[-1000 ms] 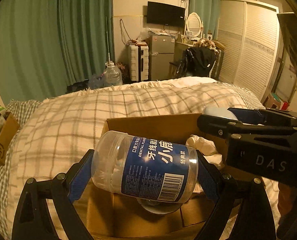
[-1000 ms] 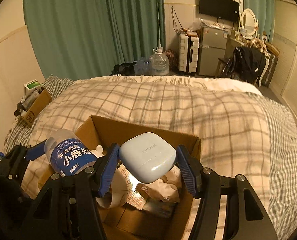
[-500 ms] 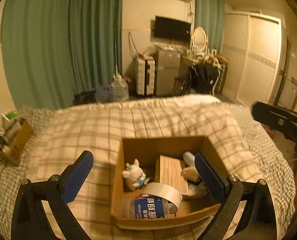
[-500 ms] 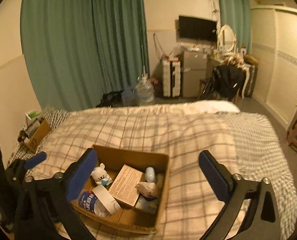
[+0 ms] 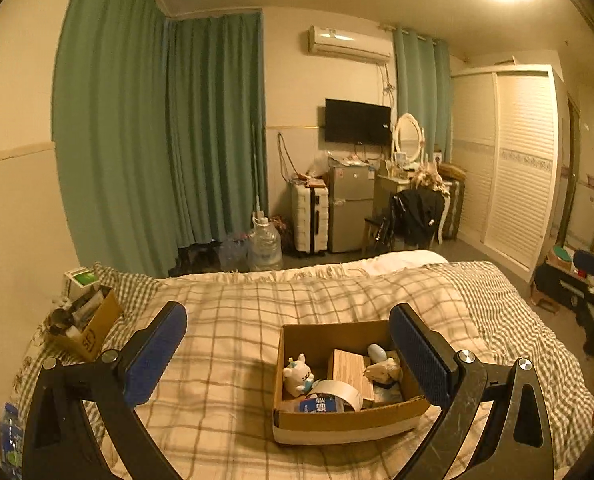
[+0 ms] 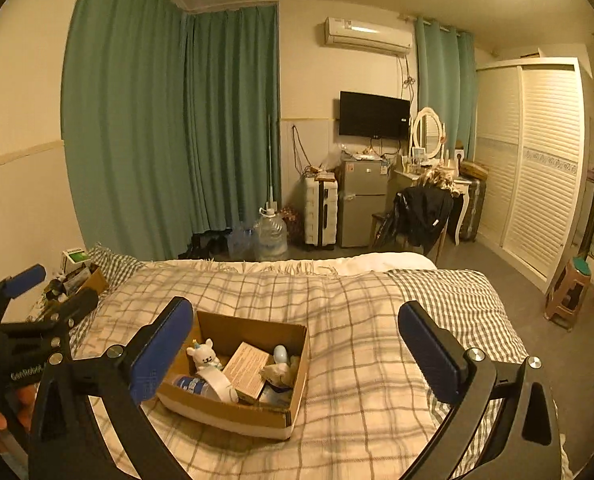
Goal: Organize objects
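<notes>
Both grippers are released and hold nothing: the left gripper (image 5: 287, 354) and the right gripper (image 6: 295, 354) hang above the bed (image 5: 233, 360). The box (image 5: 337, 420) lies on the bed with the bottle (image 5: 321, 405), toy (image 5: 298, 374) and case (image 5: 377, 353) inside. The sorting seems finished; a next move needs a new object. Only the right view shows the stool (image 6: 571, 294).

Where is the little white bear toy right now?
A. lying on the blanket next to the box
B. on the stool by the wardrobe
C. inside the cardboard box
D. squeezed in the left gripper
C. The white bear toy stands inside the cardboard box near its left wall, beside the dental floss jar, while the left gripper and right gripper are both open and hold nothing.
</notes>
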Demonstrator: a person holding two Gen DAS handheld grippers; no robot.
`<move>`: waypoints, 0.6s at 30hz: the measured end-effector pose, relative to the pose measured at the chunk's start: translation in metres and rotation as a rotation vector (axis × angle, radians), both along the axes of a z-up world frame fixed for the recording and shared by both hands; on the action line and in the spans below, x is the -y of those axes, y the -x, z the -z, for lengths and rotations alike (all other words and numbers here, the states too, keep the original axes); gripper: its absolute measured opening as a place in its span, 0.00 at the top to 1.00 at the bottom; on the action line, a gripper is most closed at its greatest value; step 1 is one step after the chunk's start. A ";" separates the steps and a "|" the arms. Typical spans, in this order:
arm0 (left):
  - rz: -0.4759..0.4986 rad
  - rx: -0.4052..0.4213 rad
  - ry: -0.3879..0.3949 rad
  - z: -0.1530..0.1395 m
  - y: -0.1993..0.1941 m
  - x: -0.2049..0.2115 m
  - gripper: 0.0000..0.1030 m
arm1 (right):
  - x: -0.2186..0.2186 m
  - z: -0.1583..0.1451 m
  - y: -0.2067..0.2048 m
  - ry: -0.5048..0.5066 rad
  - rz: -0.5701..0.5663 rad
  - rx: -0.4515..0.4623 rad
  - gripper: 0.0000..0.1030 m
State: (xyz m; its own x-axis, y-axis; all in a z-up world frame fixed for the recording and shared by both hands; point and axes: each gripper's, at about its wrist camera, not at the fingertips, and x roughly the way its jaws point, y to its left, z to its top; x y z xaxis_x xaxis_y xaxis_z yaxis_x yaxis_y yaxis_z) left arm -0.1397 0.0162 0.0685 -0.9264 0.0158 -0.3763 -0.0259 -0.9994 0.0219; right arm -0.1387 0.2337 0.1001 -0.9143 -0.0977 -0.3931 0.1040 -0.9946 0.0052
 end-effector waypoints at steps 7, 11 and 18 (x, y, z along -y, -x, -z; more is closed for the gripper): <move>0.000 -0.030 -0.026 0.019 -0.024 0.003 0.00 | 0.004 0.023 -0.042 0.010 0.059 -0.121 0.00; -0.045 -0.035 -0.013 0.044 -0.029 0.006 0.00 | 0.002 0.058 -0.040 -0.005 0.078 -0.107 0.00; -0.080 -0.003 0.002 0.096 -0.025 0.011 0.00 | 0.012 0.134 0.001 -0.070 0.087 0.007 0.00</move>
State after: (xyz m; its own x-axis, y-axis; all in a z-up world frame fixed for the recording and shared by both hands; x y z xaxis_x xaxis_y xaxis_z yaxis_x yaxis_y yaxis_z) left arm -0.1150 0.0053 -0.0279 -0.9258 -0.0591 -0.3733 0.0542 -0.9983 0.0234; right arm -0.1398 0.2219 -0.0342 -0.9153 0.0098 -0.4026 0.0176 -0.9978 -0.0641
